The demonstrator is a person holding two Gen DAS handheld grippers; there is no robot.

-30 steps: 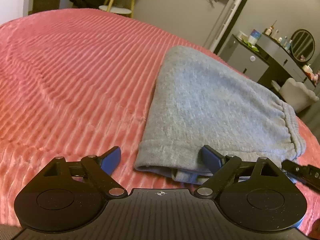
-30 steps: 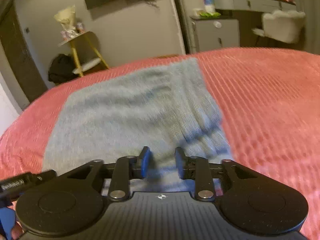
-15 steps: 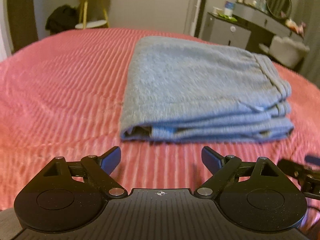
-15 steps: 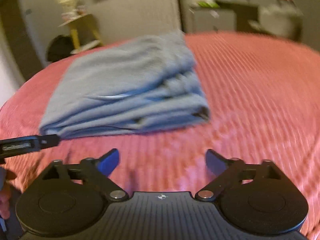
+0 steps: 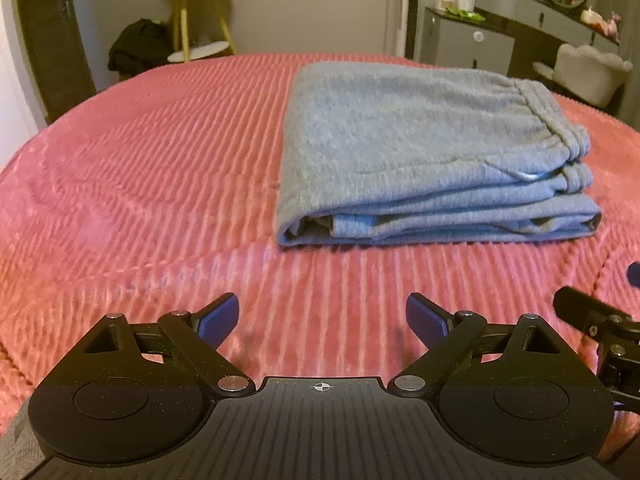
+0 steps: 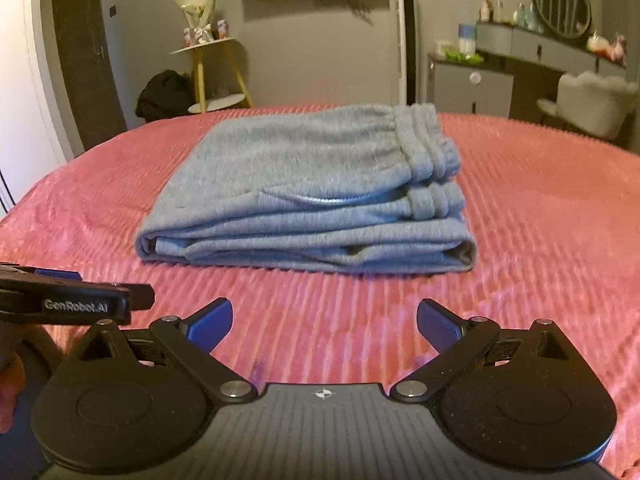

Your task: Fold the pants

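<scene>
Right wrist view: pants [image 6: 312,188] lie folded on the bed [image 6: 540,208], long axis crosswise, ahead of both claws. Right claw [image 6: 324,320] has just spread, empty; left claw [image 5: 322,318] spread, empty. Neither is clearly nearer.

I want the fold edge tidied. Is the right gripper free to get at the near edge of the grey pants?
Probably yes. The right gripper is open and empty, and only bare pink bedspread lies between it and the folded pants.

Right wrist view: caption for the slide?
Grey pants folded on pink bedspread; open right gripper empty.
</scene>
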